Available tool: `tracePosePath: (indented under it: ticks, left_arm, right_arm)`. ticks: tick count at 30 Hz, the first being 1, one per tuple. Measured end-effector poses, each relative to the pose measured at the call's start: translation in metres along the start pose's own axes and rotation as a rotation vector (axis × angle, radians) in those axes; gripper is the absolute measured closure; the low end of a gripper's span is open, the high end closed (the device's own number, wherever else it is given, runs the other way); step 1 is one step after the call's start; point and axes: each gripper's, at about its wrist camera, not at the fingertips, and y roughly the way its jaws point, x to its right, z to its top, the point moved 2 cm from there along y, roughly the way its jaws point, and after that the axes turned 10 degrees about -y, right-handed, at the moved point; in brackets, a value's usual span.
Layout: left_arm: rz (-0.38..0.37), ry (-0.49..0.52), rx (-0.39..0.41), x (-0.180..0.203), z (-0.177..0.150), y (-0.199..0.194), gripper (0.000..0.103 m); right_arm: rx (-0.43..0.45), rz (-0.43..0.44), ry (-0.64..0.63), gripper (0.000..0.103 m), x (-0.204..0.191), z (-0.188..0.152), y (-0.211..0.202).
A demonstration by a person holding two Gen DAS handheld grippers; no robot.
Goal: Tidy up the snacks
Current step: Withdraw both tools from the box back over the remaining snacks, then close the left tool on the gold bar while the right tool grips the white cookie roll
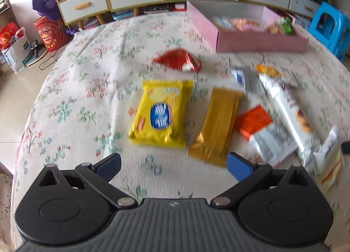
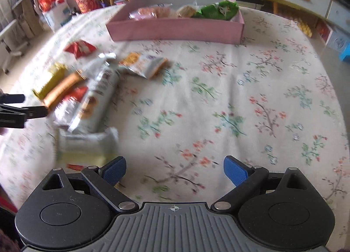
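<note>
1. Left gripper (image 1: 174, 164), jaws wide and empty, hovers near yellow snack pack (image 1: 160, 114) and gold bar (image 1: 217, 125).
2. Right gripper (image 2: 175, 171), also spread empty, over floral tablecloth (image 2: 240, 90).
3. Best pinched across its narrow width, then carried to pink box (image 2: 177, 29).

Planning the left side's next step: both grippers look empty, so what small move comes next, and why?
Probably ease the left gripper forward and down onto the gold packet. The gripper is open and empty, and that packet's near end lies just ahead of its fingers, loose on the floral cloth. The pink box already holds snacks, so it seems the destination.
</note>
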Motion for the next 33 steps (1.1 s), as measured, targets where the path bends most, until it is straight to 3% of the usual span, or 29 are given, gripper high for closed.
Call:
tracePosePath:
  ticks: [5,12,18,21,26,33]
  left_arm:
    - [-0.036,-0.016,0.026,-0.007,-0.010,0.000,0.000]
    - [-0.087,0.001,0.101,-0.012,-0.018,-0.001,0.000]
    - [-0.165,0.080,0.063,-0.004,-0.019,-0.003,0.000]
    - [-0.204,0.137,0.044,0.006,-0.020,-0.004,0.002]
    - [-0.241,0.157,0.021,0.014,-0.017,-0.005,0.015]
    - [-0.275,0.215,0.026,0.025,-0.009,-0.004,0.032]
  right_arm:
    - [0.030,-0.058,-0.068,0.000,0.000,-0.013,0.005]
    - [0.120,-0.054,-0.094,0.000,-0.002,-0.022,0.003]
    - [0.057,-0.003,-0.174,0.000,-0.007,-0.015,0.000]
    - [0.095,-0.014,-0.234,0.000,-0.011,-0.013,-0.012]
    - [0.123,0.032,-0.189,0.000,-0.010,-0.004,-0.023]
    - [0.132,0.162,-0.069,0.001,-0.014,0.018,-0.027]
